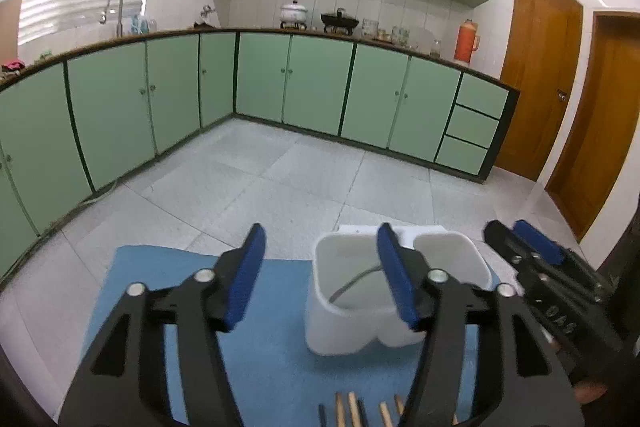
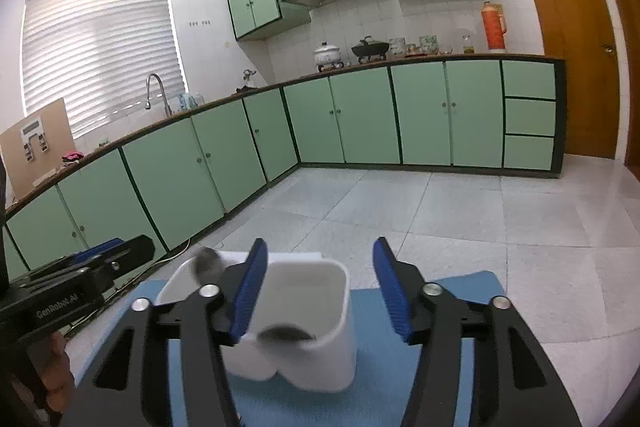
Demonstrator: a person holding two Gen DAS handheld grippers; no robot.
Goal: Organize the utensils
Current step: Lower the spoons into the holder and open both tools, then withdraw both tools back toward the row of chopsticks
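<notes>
Now both grippers hover with jaws spread wide and nothing between them: the left gripper [image 1: 320,275] sits just short of the white two-compartment utensil holder [image 1: 352,331], which stands on the blue mat [image 1: 160,291] slightly right of its centre line. Inside the compartment nearest it leans a grey spoon [image 1: 354,283], and wooden chopsticks [image 1: 352,411] lie on the mat below its fingers. Ahead of the right gripper [image 2: 318,287], the holder sits slightly left, just beyond its fingertips.
</notes>
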